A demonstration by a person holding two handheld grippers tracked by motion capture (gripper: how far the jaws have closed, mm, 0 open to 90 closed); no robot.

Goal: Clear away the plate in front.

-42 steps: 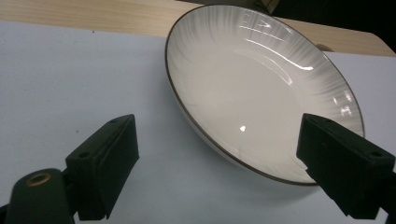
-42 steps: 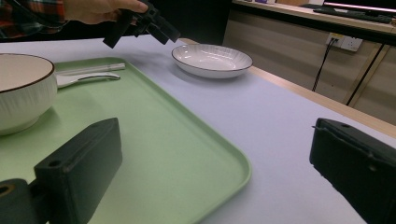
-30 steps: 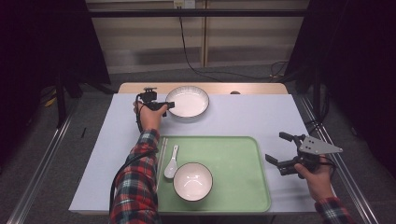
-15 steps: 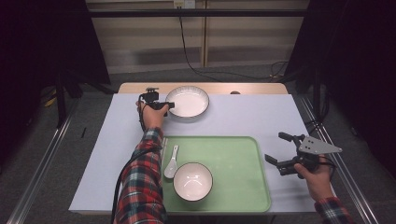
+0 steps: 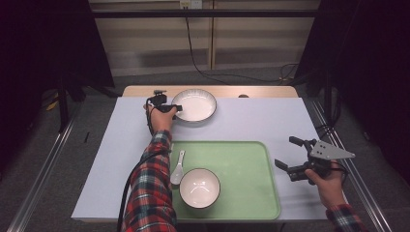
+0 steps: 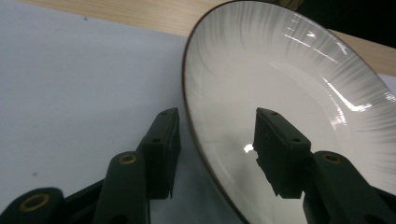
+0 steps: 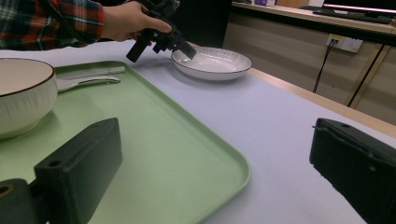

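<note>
Left gripper (image 6: 212,135) astride plate (image 6: 289,84) rim (closing)

White ribbed plate (image 5: 194,105), green tray (image 5: 241,166), red plaid sleeve (image 5: 151,186).

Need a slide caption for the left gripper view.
Left gripper closing astride the white plate rim, one jaw inside, one outside.

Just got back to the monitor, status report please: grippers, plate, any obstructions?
Left gripper astride white plate rim, jaws just been closing, not yet pinching. Right gripper open, idle beside green tray. Nothing blocks the plate.
</note>
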